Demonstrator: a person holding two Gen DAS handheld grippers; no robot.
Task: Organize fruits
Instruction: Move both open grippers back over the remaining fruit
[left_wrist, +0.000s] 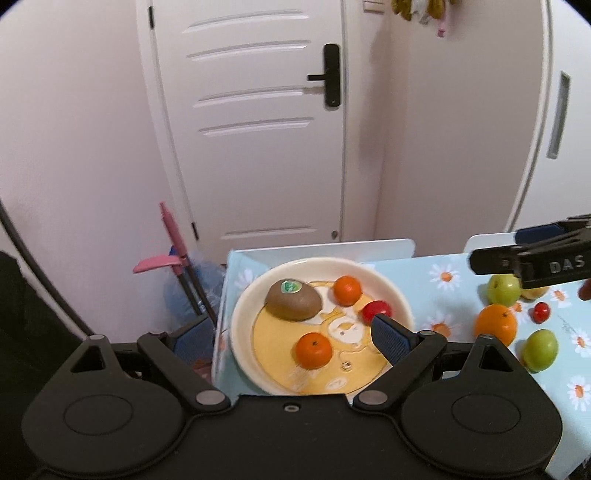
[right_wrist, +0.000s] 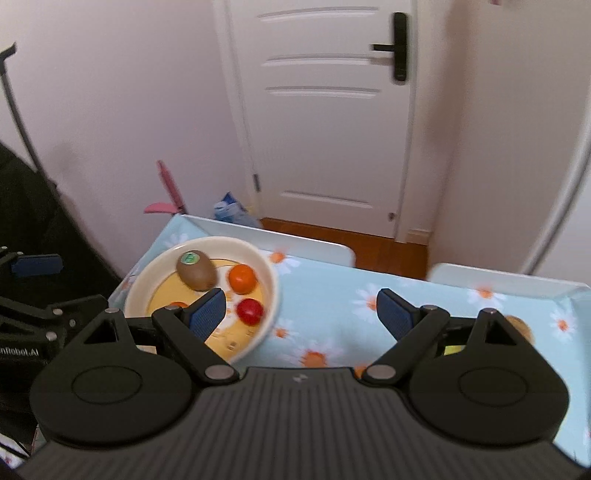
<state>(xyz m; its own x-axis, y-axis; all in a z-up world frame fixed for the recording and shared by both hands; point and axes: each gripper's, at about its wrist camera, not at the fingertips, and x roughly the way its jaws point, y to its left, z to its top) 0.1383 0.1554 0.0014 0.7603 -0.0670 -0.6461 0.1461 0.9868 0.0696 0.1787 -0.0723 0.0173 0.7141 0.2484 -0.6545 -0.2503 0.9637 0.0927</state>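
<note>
A cream plate (left_wrist: 243, 306) at the table's left end holds a kiwi (left_wrist: 293, 300), two small oranges (left_wrist: 347, 290) (left_wrist: 313, 350) and a red tomato (left_wrist: 375, 309). My left gripper (left_wrist: 291, 338) is open and empty above the plate's near side. Loose on the cloth to the right lie a large orange (left_wrist: 495, 325), two green fruits (left_wrist: 503, 290) (left_wrist: 540, 349) and a small red fruit (left_wrist: 541, 312). My right gripper (right_wrist: 302, 314) is open and empty above the table, right of the plate (right_wrist: 271, 284); it also shows in the left wrist view (left_wrist: 532, 262).
The table has a light blue daisy-print cloth (right_wrist: 325, 295). Two white chair backs (right_wrist: 314, 242) (right_wrist: 509, 280) stand at its far edge. A white door (left_wrist: 258, 122) and a pink broom (left_wrist: 173, 236) are behind.
</note>
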